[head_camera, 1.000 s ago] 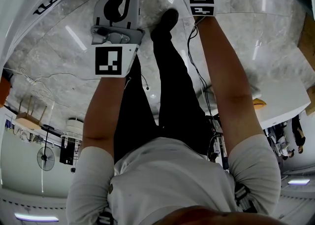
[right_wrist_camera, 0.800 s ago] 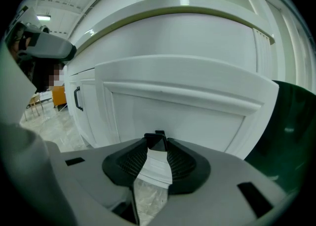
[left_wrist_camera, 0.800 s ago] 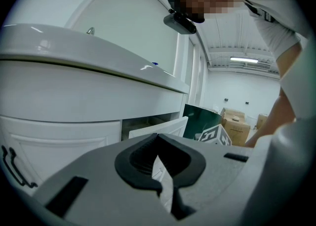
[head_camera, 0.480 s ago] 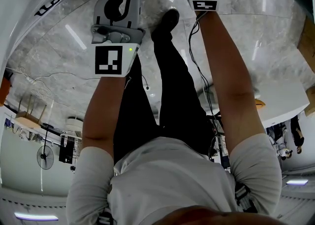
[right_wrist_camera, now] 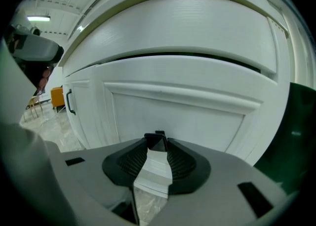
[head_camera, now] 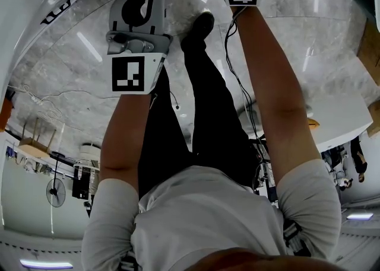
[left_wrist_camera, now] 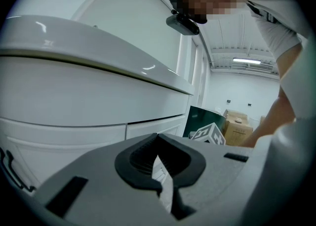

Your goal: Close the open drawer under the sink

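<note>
Drawer [right_wrist_camera: 177,113] is just ahead of right gripper [right_wrist_camera: 157,142]. Dark gap [right_wrist_camera: 197,58] along its top, so it looks not fully in. Right jaws slightly spread, empty; contact with the front unclear. Left gripper [left_wrist_camera: 158,138] off to the left, jaws pressed together, empty. Risk: narrow tips push off-centre or skid on moulding [right_wrist_camera: 182,96], so drawer skews, jams or slams.

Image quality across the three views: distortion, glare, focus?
Head view: strong fisheye, light streaks glaring off the marble floor. Left gripper view: dark vignetted corners, left claw soft up close, highlight on the counter edge. Right gripper view: white cabinet front bowed by the lens.
</note>
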`<state>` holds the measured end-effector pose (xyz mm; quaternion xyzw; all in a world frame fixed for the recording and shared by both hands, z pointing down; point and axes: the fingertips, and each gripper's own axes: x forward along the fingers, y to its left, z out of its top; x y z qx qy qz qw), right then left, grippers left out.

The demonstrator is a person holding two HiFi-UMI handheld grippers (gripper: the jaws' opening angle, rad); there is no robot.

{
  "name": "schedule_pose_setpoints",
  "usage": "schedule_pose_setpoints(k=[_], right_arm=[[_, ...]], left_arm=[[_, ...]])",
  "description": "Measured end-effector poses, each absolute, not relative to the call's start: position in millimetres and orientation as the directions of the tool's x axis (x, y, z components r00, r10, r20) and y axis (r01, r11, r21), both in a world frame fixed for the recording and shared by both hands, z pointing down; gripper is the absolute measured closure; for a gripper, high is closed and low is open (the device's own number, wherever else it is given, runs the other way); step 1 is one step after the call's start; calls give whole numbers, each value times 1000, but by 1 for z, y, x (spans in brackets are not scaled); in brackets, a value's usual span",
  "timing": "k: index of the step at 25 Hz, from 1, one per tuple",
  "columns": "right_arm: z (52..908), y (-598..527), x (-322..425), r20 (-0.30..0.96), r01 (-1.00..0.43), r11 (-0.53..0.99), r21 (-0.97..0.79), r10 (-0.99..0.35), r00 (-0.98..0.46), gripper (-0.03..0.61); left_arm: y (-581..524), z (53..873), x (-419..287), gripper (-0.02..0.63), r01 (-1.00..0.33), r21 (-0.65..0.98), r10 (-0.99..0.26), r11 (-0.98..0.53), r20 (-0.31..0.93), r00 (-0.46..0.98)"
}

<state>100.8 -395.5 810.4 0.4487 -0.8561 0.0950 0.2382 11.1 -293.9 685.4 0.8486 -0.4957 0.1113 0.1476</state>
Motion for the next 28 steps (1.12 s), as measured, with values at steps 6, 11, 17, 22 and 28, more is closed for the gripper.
schedule_pose_setpoints(k=[6,11,17,22,28], right_arm=[[809,-396,101,488,-819,573,40,-726,-484,428],[800,-392,99,470,-832,554,28,-742,-478,380],[782,-370,108,484,-849,527,28,-751,-450,374],[720,-342,117,435,-879,476,20,-796,-421,374],[612,-285,105,374,-878,479,10,-816,-441,377]], left_arm=[[-293,686,6,604,-876,144,-810,-460,334,481],[-292,678,4,604,-875,139,-814,-464,321,484],[-282,651,1,604,-866,144,-809,-479,309,499],[-274,608,-7,604,-854,163,-806,-493,282,520],[-246,535,-18,604,-824,156,-783,-544,258,566]])
